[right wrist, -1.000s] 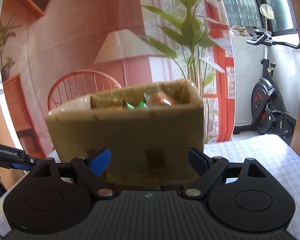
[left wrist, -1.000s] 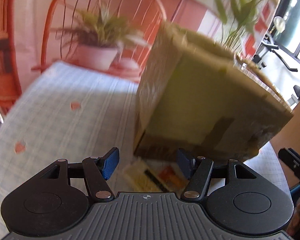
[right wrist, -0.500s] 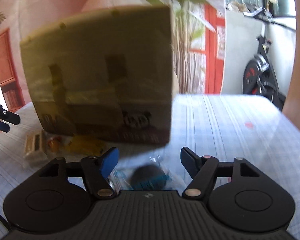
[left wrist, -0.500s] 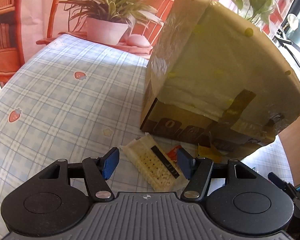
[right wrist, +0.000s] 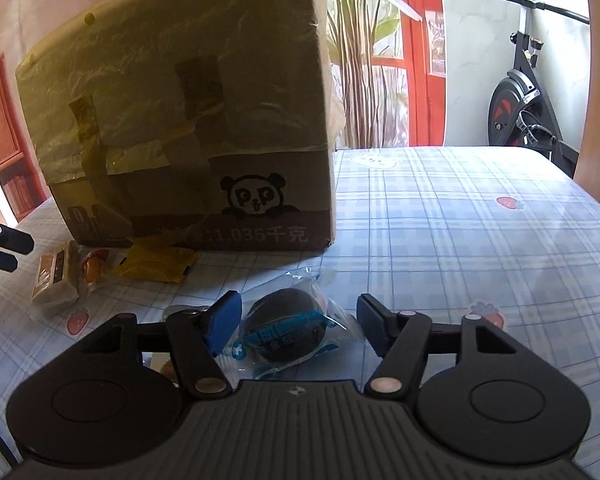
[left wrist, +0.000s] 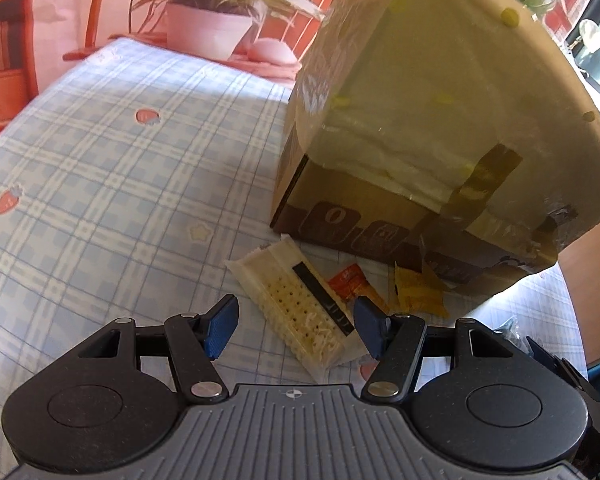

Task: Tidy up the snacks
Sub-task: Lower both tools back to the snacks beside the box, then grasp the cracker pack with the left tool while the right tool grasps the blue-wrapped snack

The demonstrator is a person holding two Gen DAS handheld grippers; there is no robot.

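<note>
Snacks: four wrapped pieces lie loose on the table (right wrist: 480,240), all on the near side of the cardboard box (right wrist: 188,120), probably waiting to go into it.
Right gripper (right wrist: 298,320): fingers closing around the dark round snack in a clear wrapper (right wrist: 286,334); the pads do not yet press it, so nothing is grasped.
Dark snack, lie: flat on the checked cloth, its long axis running left to right across the gap, twisted wrapper ends toward each finger, which suits a pinch across its body.
Left gripper (left wrist: 296,326): fingers parted and released, straddling the near end of the cracker pack (left wrist: 300,312); the right-hand pad is just beside the wrapper's edge, and contact cannot be told.
Cracker pack, lie: flat, long axis diagonal, the far end pointing up-left toward the box corner, the near end reaching in between the fingers.
Middle: orange sachet (left wrist: 350,280) and yellow sachet (left wrist: 418,292), side by side against the foot of the box.
Box: stands upright, taped and plastic-covered; its opening is out of view.
Far: potted plant (left wrist: 212,24) beyond the table; exercise bike (right wrist: 528,96) on the right.
</note>
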